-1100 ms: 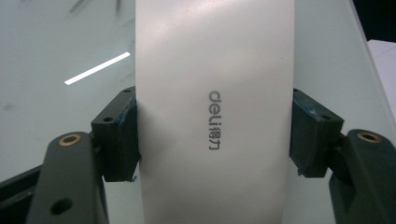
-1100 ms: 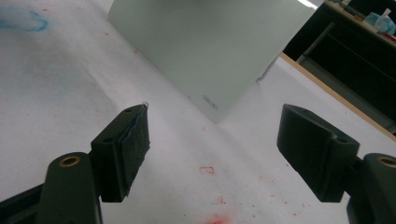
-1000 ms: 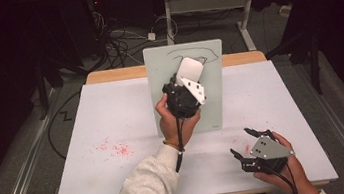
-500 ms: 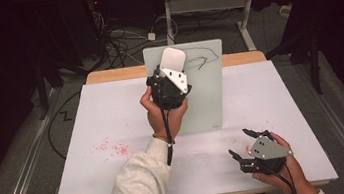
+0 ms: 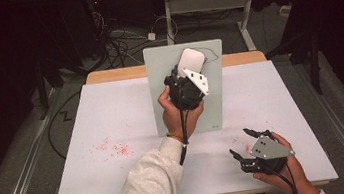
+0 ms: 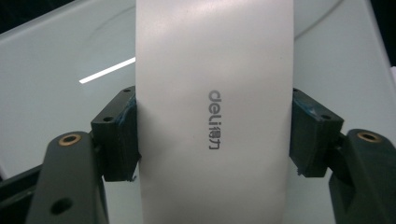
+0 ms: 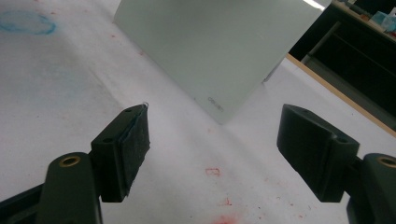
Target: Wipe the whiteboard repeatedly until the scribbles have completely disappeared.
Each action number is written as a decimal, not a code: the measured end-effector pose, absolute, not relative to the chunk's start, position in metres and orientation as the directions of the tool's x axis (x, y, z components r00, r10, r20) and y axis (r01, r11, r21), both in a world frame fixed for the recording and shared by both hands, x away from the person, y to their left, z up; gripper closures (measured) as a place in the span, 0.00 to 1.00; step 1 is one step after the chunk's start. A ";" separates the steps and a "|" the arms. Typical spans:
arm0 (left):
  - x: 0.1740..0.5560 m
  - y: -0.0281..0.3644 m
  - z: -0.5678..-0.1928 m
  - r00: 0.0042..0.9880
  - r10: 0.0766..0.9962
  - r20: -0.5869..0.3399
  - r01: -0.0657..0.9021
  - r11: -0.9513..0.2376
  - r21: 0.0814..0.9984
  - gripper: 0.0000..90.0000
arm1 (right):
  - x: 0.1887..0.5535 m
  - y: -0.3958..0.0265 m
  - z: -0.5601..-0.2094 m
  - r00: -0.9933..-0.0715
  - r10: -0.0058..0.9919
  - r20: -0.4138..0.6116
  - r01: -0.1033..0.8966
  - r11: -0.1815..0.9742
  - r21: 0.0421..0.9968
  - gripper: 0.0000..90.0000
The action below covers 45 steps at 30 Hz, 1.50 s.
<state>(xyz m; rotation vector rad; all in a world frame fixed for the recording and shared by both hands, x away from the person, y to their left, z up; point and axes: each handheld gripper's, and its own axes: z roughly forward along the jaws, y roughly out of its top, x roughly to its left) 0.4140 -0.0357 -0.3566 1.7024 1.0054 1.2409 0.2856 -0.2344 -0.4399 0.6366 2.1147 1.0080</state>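
L hand reaches fwd over the pad, forearm in grey sleeve coming up from bottom edge. L gripper fingers pinch a white mouse by both sides, w/ it above the pad's far half; "deli" logo faces the cam. Mouse's near end cut off in L gripper view, its front part-hidden behind the plate from above. R hand rests low at bench near-right corner, R gripper fingers spread wide, nothing btwn them, pointing at the pad corner
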 end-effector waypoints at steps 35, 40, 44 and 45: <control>0.419 -0.070 -0.344 0.323 0.849 0.419 0.119 -0.476 0.871 0.32 | 0.287 -0.233 -0.442 -0.647 0.668 -0.368 0.142 0.580 0.802 0.29; 0.418 -0.072 -0.345 0.322 0.841 0.435 0.117 -0.492 0.863 0.32 | 0.287 -0.234 -0.442 -0.644 0.671 -0.368 0.143 0.578 0.804 0.29; 0.415 -0.069 -0.354 0.333 0.832 0.444 0.116 -0.503 0.857 0.32 | 0.287 -0.234 -0.442 -0.645 0.671 -0.367 0.141 0.577 0.805 0.29; 0.414 -0.068 -0.357 0.329 0.828 0.453 0.113 -0.511 0.852 0.32 | 0.287 -0.234 -0.442 -0.645 0.671 -0.367 0.141 0.577 0.805 0.29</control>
